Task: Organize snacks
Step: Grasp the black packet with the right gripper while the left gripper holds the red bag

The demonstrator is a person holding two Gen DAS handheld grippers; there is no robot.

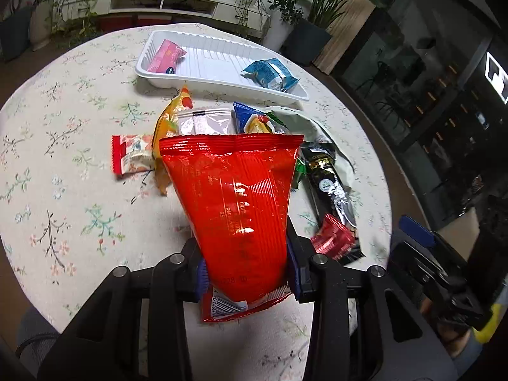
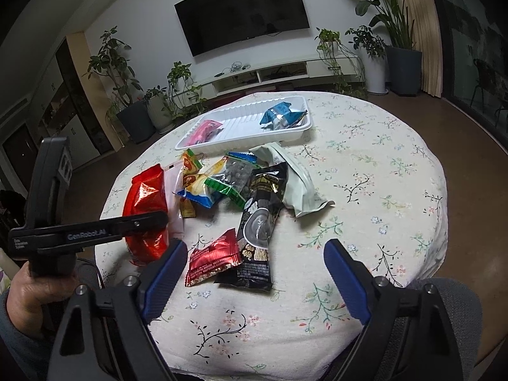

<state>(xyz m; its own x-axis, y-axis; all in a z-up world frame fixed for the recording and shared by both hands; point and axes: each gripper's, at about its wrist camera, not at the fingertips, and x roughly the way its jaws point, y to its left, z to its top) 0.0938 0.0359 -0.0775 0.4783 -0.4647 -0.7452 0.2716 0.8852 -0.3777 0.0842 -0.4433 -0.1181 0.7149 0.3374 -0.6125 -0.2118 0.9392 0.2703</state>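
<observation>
The left wrist view is showing the left gripper (image 1: 247,273) closing its blue pads against both sides of the big red snack bag (image 1: 235,209), which is standing up between the jaws and hiding much of the pile behind it. Only this view is showing the small red-and-white packet (image 1: 131,157) lying apart at the left of the pile.

The right wrist view is showing the same red bag (image 2: 144,209) from the side, at the left edge of the pile, with the left gripper's black body crossing in front of it and a hand (image 2: 38,289) gripping the handle. The right gripper (image 2: 254,273) is standing wide open and holding nothing; the small red foil packet (image 2: 214,257) and the black packet (image 2: 262,225) are lying just beyond the gap between its jaws.

One white tray (image 2: 197,136) is sitting on the floral tablecloth (image 2: 381,190) beyond the pile. Two snacks are lying in it: one pink packet (image 2: 204,131) at the left end and one blue packet (image 2: 279,116) at the right end.
</observation>
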